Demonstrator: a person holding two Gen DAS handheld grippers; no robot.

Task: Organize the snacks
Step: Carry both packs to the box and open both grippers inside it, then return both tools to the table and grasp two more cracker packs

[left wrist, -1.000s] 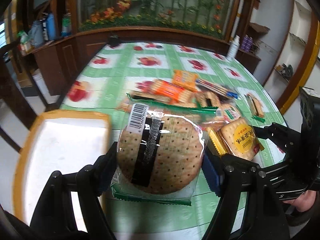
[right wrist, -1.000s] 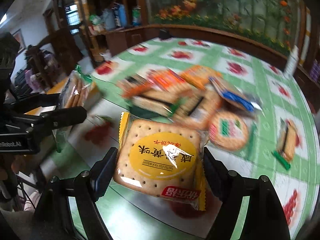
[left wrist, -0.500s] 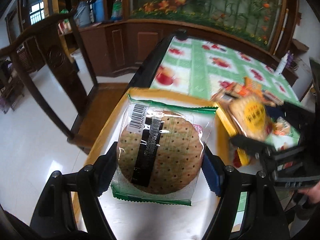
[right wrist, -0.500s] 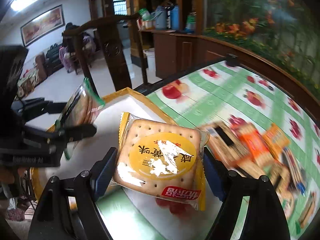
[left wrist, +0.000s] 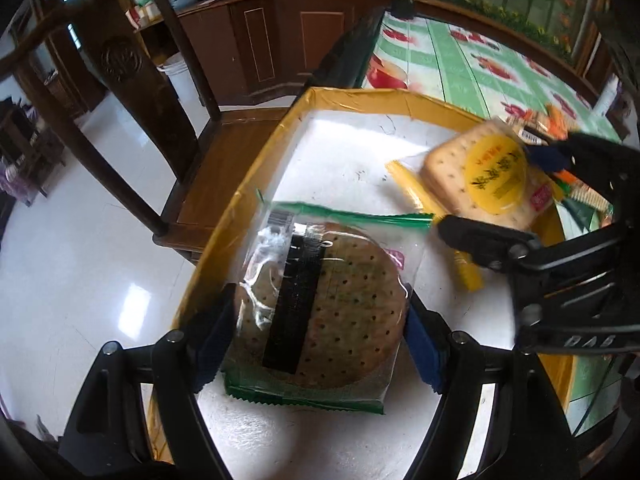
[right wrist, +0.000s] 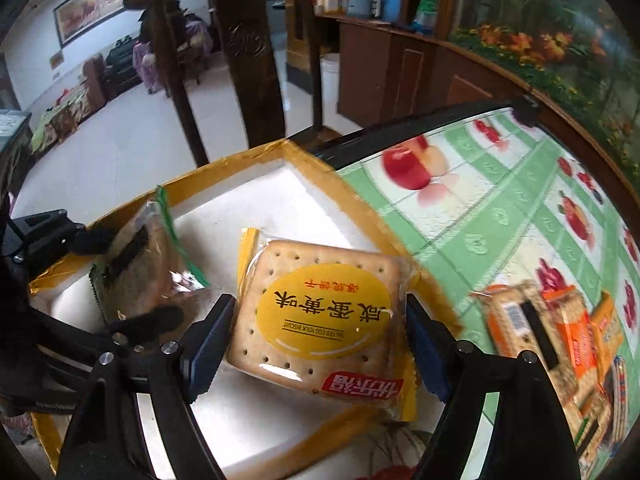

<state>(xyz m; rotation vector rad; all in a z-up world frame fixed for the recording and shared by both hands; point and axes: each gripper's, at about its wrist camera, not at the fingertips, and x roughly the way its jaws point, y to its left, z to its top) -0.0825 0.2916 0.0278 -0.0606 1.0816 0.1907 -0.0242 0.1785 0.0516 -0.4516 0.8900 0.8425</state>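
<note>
Your left gripper (left wrist: 320, 316) has the round cracker pack (left wrist: 320, 308) between its blue pads, which sit against the pack's two sides; its jaws have just been easing wider with the pack between them. The pack hangs over the white floor of the box (left wrist: 360, 92), a shallow carton with yellow-taped walls. Your right gripper (right wrist: 318, 340) pinches the square salted-egg biscuit pack (right wrist: 320, 316) by its left and right edges, also above the box, near the wall next to the table.

The box sits at the edge of a table covered by a green-and-white cloth (right wrist: 500, 208) printed with red apples. A dark carved wooden chair (left wrist: 132, 92) stands just beyond the box on a glossy pale tile floor, with brown cabinets behind it and a band of orange flowers along the far side.

From the left wrist you see your other gripper side-on with the square pack, and the chair seat right beside the box. Only the right wrist view shows the pile of remaining snacks (right wrist: 560, 332) on the cloth to the right, blurred, plus the far room with a framed picture (right wrist: 100, 4) on a white wall.
</note>
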